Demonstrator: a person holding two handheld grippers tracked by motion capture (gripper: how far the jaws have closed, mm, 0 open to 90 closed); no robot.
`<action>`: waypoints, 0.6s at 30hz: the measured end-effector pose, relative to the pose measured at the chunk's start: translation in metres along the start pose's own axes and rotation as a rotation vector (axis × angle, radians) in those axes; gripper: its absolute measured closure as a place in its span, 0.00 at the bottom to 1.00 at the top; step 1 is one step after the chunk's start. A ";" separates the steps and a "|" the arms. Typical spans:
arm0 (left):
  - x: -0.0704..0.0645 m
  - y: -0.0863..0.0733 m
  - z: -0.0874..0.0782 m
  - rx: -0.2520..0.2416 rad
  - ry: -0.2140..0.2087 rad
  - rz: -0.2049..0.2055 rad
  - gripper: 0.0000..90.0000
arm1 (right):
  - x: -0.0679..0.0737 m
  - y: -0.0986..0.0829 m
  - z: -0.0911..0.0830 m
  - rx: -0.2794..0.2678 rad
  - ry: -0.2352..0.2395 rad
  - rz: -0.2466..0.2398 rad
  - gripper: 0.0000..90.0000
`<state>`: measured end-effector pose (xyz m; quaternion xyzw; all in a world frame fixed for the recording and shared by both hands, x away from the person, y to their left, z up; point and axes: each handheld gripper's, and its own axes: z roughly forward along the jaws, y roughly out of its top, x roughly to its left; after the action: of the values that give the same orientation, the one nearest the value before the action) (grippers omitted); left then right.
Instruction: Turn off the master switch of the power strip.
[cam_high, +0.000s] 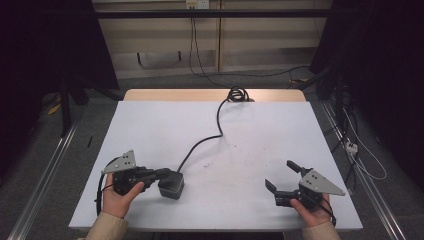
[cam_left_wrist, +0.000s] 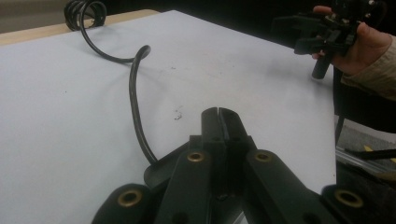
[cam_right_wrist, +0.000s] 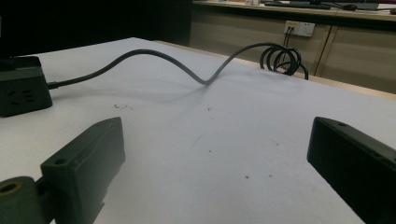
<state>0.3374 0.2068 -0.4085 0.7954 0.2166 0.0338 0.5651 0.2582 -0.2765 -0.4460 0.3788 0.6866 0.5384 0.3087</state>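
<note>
Right tongs (cam_high: 279, 176) gape near table edge (cam_high: 220, 229); left tongs (cam_high: 161, 174) closed.

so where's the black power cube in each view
High view: power cube at lower left, right against the shut left gripper.
Left gripper view: I can't make it out; its cable runs down behind the closed jaws.
Right gripper view: at the left edge, sockets showing.
Shared landmark: the cable coil at the table's far edge.

you have 2 grippers: left gripper (cam_high: 162, 174), right gripper (cam_high: 280, 175) | 1 black socket cube (cam_high: 171, 184) | 1 black cable (cam_high: 218, 116) with 1 coil | 1 white table (cam_high: 260, 130) | 2 hands
</note>
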 end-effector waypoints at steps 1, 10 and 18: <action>0.000 0.000 0.000 0.003 -0.002 0.000 1.00 | 0.000 0.000 0.000 0.000 0.000 0.000 0.04; -0.001 -0.003 0.001 0.037 -0.010 0.011 1.00 | 0.000 0.000 0.000 0.000 0.002 -0.003 0.04; -0.002 -0.006 0.000 0.061 -0.017 0.009 1.00 | 0.001 0.000 0.000 0.001 0.001 -0.004 0.04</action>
<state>0.3339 0.2072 -0.4133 0.8133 0.2091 0.0229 0.5425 0.2583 -0.2758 -0.4463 0.3771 0.6878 0.5377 0.3093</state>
